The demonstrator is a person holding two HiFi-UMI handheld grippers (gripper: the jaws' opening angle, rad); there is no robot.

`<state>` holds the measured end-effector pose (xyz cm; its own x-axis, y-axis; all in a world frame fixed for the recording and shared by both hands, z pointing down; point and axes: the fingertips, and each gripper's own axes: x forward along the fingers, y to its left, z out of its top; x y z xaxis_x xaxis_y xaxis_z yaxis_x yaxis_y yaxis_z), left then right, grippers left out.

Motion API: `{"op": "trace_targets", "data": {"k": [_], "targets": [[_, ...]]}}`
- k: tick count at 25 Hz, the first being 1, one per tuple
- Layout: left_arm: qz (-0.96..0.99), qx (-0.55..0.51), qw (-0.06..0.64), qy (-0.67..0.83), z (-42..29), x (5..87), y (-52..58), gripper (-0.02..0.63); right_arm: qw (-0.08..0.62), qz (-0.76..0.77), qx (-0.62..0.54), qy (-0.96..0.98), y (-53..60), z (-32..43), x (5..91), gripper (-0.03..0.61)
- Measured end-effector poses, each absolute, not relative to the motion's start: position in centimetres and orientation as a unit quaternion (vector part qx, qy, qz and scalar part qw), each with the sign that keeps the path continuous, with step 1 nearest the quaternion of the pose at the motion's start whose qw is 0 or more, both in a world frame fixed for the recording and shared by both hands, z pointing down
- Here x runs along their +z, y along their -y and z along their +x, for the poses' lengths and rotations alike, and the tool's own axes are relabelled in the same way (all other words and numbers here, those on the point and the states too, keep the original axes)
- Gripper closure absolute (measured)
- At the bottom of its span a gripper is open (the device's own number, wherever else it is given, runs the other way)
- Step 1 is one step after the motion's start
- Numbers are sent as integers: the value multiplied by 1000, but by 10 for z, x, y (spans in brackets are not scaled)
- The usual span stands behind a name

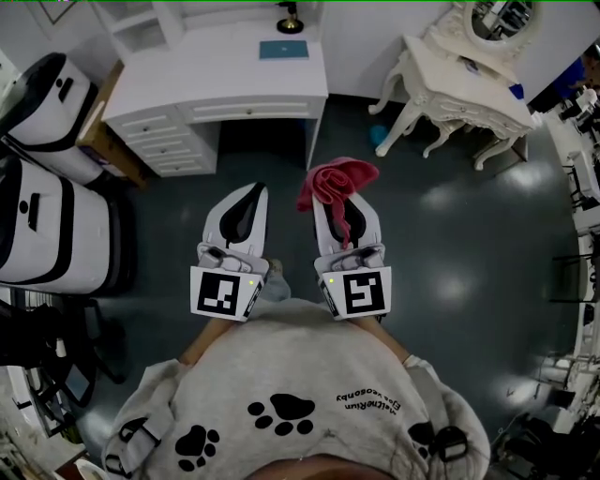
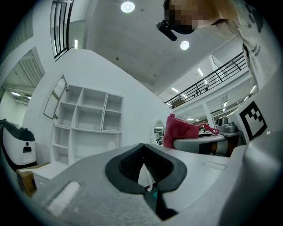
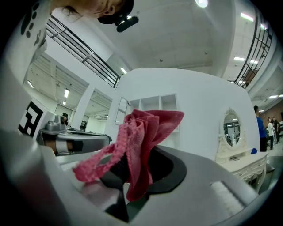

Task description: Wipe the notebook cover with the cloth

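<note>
A small teal notebook lies flat on the white desk, well ahead of both grippers. My right gripper is shut on a pink-red cloth, which bunches over its tips and hides them. In the right gripper view the cloth hangs out of the shut jaws of the right gripper. My left gripper is held beside it, shut, with nothing in it. In the left gripper view the left gripper has its jaws together, and the cloth shows to the right. Both grippers hang over the floor, short of the desk.
A dark object stands at the desk's back edge behind the notebook. A white dressing table with a mirror stands at the right. Black-and-white bags line the left side. Dark grey floor lies below the grippers.
</note>
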<state>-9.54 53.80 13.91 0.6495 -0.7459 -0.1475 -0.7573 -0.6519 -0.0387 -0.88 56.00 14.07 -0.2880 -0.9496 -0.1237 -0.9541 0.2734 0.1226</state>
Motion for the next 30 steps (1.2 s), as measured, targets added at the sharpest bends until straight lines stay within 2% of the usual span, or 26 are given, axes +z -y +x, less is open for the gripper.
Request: {"op": "trace_targets", "data": {"k": [11, 30], "targets": [[-920, 61, 52, -385, -89, 142, -423, 617, 11, -621, 86, -779, -449, -5, 147, 503], [-924, 60, 28, -378, -89, 157, -361, 617, -4, -623, 82, -778, -391, -5, 154, 503]]}}
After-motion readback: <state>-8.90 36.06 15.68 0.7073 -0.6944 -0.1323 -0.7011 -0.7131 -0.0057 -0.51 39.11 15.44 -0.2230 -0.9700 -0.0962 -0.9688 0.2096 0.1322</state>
